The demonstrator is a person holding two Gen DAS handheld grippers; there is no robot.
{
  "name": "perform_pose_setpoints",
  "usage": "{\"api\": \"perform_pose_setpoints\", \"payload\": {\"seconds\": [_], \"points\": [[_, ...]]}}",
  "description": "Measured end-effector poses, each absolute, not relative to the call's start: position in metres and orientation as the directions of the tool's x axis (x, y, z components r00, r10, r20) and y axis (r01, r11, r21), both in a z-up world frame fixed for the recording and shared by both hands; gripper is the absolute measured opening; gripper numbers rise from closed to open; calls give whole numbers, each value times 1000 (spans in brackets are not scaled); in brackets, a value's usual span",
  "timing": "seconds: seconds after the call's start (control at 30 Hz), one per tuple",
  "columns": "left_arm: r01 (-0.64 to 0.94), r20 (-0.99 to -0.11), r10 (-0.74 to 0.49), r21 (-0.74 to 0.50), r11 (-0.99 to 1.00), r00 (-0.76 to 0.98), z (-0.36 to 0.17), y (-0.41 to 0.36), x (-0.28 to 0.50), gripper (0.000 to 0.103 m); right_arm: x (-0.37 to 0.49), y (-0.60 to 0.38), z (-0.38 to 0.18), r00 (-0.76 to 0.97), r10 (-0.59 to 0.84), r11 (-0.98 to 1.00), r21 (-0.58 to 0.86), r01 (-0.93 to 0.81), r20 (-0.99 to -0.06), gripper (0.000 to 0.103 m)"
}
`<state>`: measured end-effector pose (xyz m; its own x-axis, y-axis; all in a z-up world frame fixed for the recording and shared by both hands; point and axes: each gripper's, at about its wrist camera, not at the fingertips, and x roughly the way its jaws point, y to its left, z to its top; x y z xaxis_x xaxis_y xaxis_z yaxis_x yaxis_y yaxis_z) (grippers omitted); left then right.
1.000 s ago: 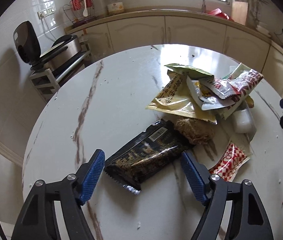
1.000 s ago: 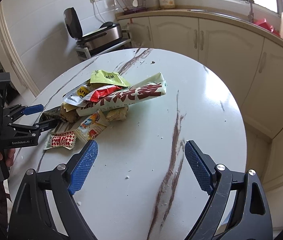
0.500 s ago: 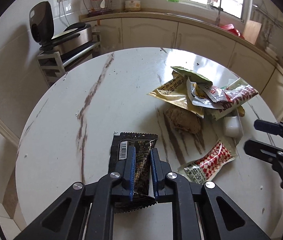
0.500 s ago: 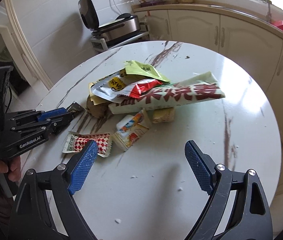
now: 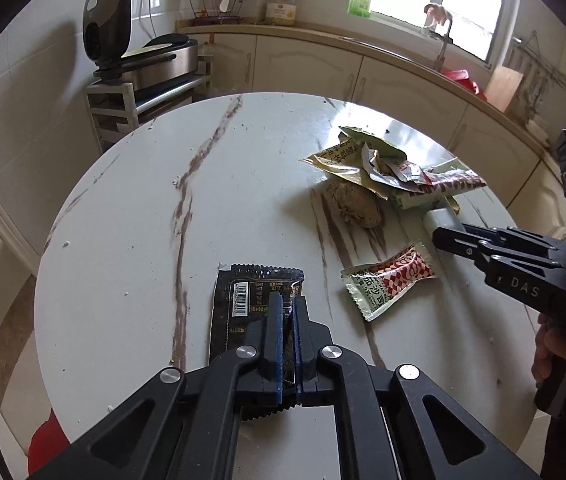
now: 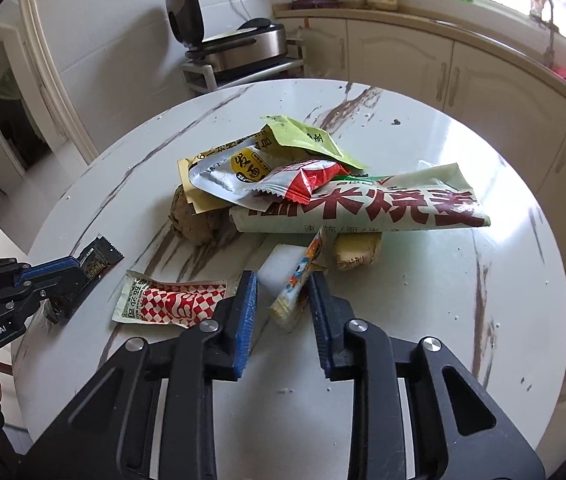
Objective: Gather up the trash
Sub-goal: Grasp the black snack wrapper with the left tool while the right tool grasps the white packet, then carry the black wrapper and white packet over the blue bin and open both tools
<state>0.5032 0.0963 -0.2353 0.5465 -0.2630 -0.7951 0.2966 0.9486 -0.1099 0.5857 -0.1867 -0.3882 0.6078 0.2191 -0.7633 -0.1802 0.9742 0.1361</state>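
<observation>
On the near left of the round marble table (image 5: 131, 208), the left gripper (image 5: 288, 312) pinches the flat black foil wrapper (image 5: 243, 300); lift it straight. The right gripper (image 6: 283, 292), part-open, straddles the slim orange-and-white sachet (image 6: 297, 284): close squarely on it.

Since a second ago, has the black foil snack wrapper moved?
Yes. The black foil snack wrapper was dragged away from the trash pile, clamped in the left gripper.

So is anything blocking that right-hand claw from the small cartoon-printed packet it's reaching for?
Nothing visible. The right gripper is open, its blue pads on either side of the small cartoon-printed packet. A white block lies just behind and touching, not between them.
</observation>
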Motion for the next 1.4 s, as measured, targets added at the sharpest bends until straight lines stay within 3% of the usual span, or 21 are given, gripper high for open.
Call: {"api": "perform_pose_setpoints", "payload": {"seconds": [0.17,0.23,0.37,0.43,0.57,0.6,0.73,1.1,1.4], "points": [[295,-804,-225,-65,953,551,-235,92,501,10,562,-206,-384,611,267,964,195,-183,-745,21],[301,-814,-208,-43,953,542,-238,90,501,26,552,-214,-382,612,292,957,224,-187,-735,21],[296,-812,-168,6,955,560,-240,89,495,31,537,-220,-379,617,309,951,239,-197,-724,20],[284,-805,-166,4,959,570,-241,92,495,38,533,-222,-377,618,321,947,245,-208,-718,20],[263,-798,-178,-26,965,575,-242,100,495,27,526,-223,-373,625,336,942,258,-216,-704,20],[268,-794,-194,-40,962,576,-242,100,494,16,525,-224,-372,626,342,940,262,-220,-700,20],[261,-785,-197,-47,964,587,-237,95,487,7,517,-223,-370,630,355,935,268,-232,-691,20],[298,-734,-298,-136,945,610,-195,65,444,2,485,-254,-353,671,397,916,319,-244,-626,20],[450,-730,-395,-134,883,558,-169,-28,404,2,446,-311,-339,733,365,920,346,-187,-574,20]]}}
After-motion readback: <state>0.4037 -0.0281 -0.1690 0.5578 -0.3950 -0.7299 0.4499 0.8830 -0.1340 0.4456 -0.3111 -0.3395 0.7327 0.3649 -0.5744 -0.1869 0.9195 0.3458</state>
